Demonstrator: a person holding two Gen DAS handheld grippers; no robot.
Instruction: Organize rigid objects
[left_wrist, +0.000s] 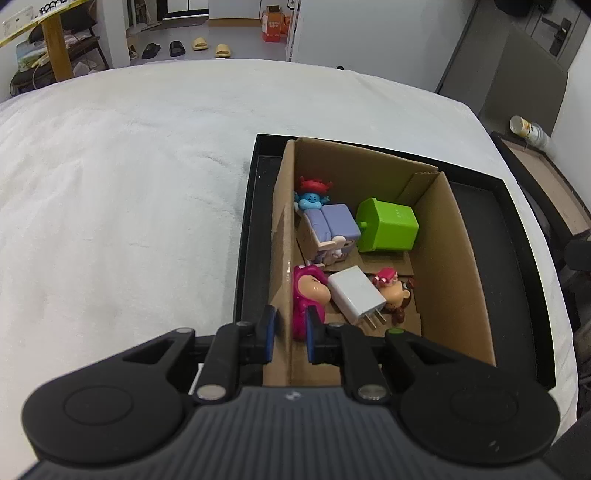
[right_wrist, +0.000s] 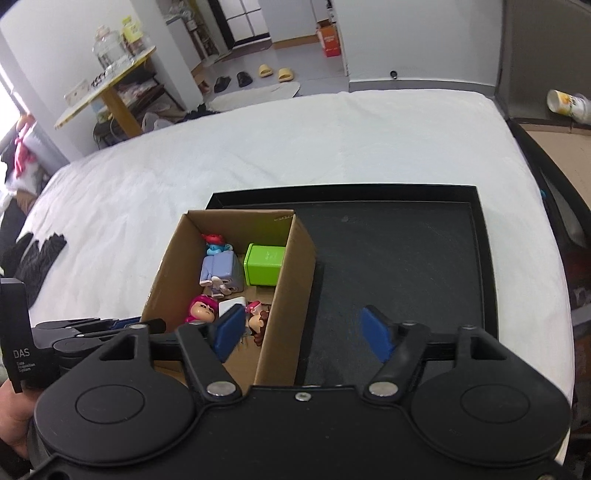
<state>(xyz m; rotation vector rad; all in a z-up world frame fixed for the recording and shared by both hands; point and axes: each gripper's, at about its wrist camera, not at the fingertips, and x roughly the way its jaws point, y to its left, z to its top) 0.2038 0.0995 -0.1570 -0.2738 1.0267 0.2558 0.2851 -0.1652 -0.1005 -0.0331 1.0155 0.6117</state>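
Note:
A brown cardboard box stands in the left part of a black tray on a white bed. Inside lie a green cube, a white plug charger, a pink figure, a blue troll with red hair, a purple figure and a brown figure. My left gripper is shut on the box's near left wall. My right gripper stands open astride the box's right wall, one pad over the box, the other over the bare tray; neither pad touches the wall.
The white bedcover spreads left and beyond the tray. Dark fabric lies at the bed's left edge. A tipped canister rests on a side surface to the right. A hand holds the left tool.

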